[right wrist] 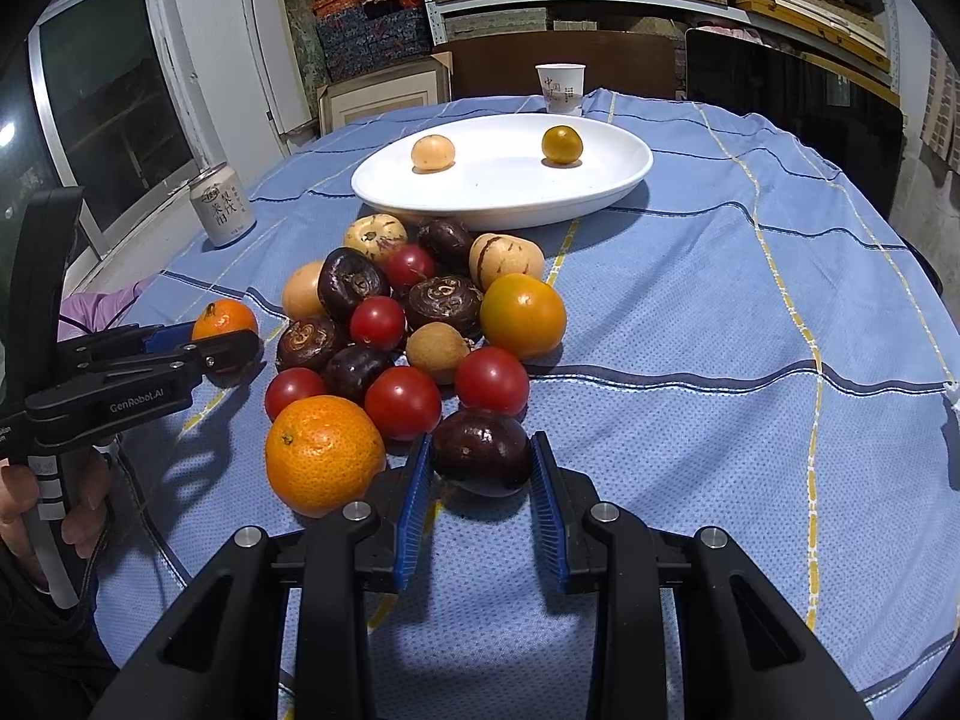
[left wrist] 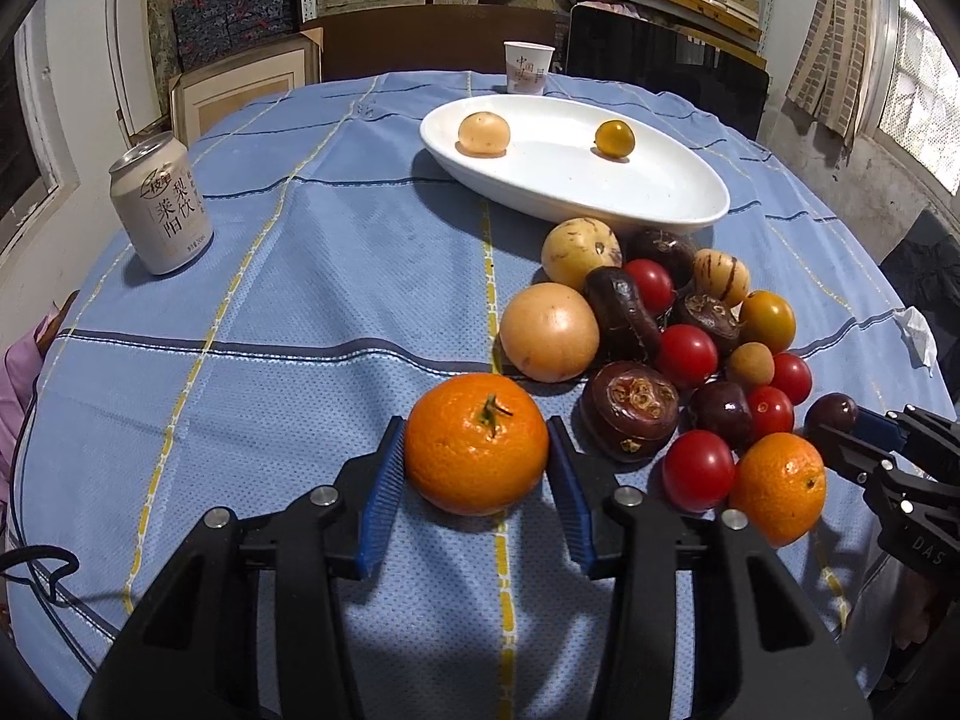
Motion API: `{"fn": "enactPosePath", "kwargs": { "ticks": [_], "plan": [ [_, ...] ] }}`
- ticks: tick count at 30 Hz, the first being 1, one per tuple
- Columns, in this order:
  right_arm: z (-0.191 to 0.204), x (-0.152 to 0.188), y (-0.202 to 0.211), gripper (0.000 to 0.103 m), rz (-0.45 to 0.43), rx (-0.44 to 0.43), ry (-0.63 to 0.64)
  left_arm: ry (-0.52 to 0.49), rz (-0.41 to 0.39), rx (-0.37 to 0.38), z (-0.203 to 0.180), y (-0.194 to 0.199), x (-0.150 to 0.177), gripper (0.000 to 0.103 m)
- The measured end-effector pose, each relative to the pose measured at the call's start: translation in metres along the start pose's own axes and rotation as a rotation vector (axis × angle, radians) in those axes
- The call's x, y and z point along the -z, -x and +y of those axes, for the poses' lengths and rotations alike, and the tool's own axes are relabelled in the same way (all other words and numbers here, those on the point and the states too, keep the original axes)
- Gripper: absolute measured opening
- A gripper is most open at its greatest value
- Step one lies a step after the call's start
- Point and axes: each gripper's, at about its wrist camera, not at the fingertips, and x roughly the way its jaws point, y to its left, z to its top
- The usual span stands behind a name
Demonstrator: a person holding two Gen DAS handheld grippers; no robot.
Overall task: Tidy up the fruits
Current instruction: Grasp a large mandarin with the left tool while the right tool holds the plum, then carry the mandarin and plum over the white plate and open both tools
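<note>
At lower centre, an orange (left wrist: 477, 444) is clamped by the left gripper (left wrist: 477, 459) and a dark plum (right wrist: 481, 451) by the right gripper (right wrist: 482, 461). Both should be lifted gently and carried to the plate (left wrist: 690, 204) at upper centre.

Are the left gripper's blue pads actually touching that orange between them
Touching. In the left wrist view both blue pads of the left gripper press against the sides of the orange, with no gap showing.

Orange mandarin (left wrist: 477, 459) on blue tablecloth (left wrist: 300, 300) with yellow and navy stripes; white oval dish (left wrist: 660, 192); red tomatoes (left wrist: 686, 355) beside dark purple fruit (right wrist: 480, 450); blue finger pads (left wrist: 381, 492).
</note>
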Motion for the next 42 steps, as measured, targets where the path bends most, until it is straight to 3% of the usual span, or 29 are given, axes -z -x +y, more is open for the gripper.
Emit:
{"fn": "enactPosePath", "kwargs": {
  "ticks": [9, 16, 20, 25, 33, 37, 42],
  "plan": [
    [-0.002, 0.001, 0.007, 0.033, -0.038, -0.001, -0.011, 0.017, -0.037, 0.005, 0.003, 0.008, 0.002, 0.045],
    [-0.015, -0.011, 0.039, 0.033, -0.099, -0.022, -0.032, 0.009, -0.065, 0.034, 0.003, 0.029, 0.0, 0.045],
    [-0.027, -0.036, 0.064, 0.033, -0.162, 0.002, -0.025, 0.023, -0.104, 0.073, 0.004, 0.049, -0.021, 0.045],
    [-0.039, -0.068, 0.079, 0.033, -0.215, 0.044, 0.005, -0.024, -0.145, 0.065, -0.008, 0.059, -0.059, 0.045],
    [-0.054, -0.138, 0.031, 0.033, -0.165, 0.069, 0.012, -0.069, -0.127, 0.035, -0.033, 0.014, -0.131, 0.045],
    [-0.058, -0.166, -0.013, 0.033, -0.103, 0.045, 0.026, -0.046, -0.063, 0.084, -0.031, -0.029, -0.159, 0.045],
    [-0.061, -0.188, -0.075, 0.033, -0.008, 0.044, 0.026, -0.042, 0.003, 0.063, -0.029, -0.079, -0.176, 0.045]
  ]
}}
